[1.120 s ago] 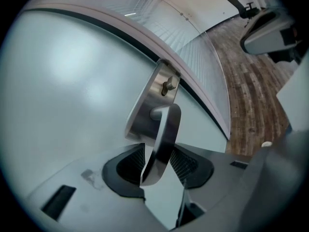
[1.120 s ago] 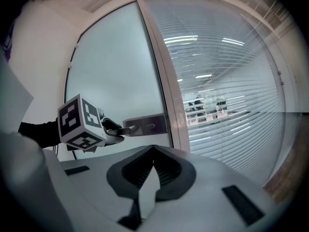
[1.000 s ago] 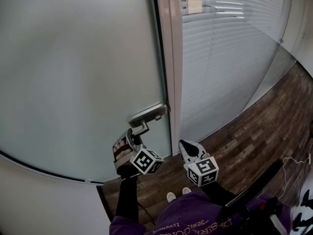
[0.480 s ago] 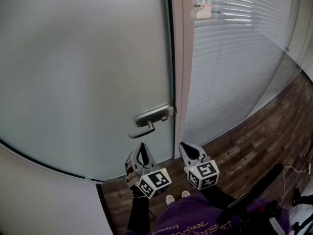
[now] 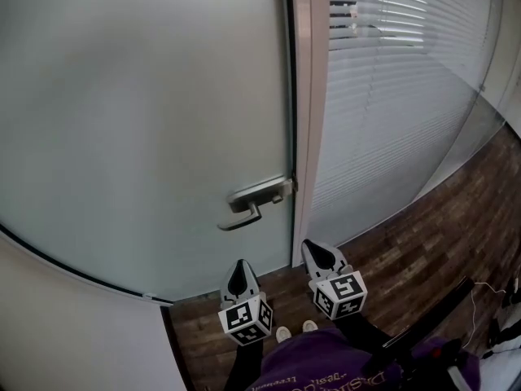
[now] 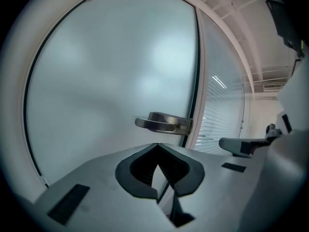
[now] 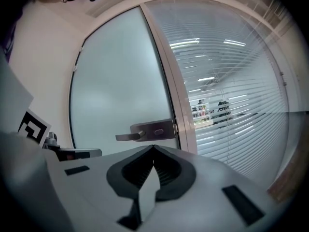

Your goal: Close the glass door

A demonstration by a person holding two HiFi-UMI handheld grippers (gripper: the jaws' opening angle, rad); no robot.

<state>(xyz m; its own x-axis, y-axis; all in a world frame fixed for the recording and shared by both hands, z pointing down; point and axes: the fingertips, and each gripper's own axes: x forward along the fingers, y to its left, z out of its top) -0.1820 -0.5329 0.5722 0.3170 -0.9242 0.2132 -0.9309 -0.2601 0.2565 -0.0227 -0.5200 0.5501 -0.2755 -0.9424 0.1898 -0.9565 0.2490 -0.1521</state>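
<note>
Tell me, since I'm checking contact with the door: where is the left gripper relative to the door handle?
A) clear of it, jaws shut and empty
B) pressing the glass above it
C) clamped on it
A: the head view shows a gap between the left gripper and the handle, and its own view shows jaws together on nothing.

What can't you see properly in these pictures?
- Behind the glass door: in all views, the frosting hides it.
- Whether it has clicked shut: in the head view, the door frame covers its edge.
- The figures behind the blinds: in the right gripper view, they are too small and cut up by slats.
- The door's top: in the head view, the upper edge cuts it off.
</note>
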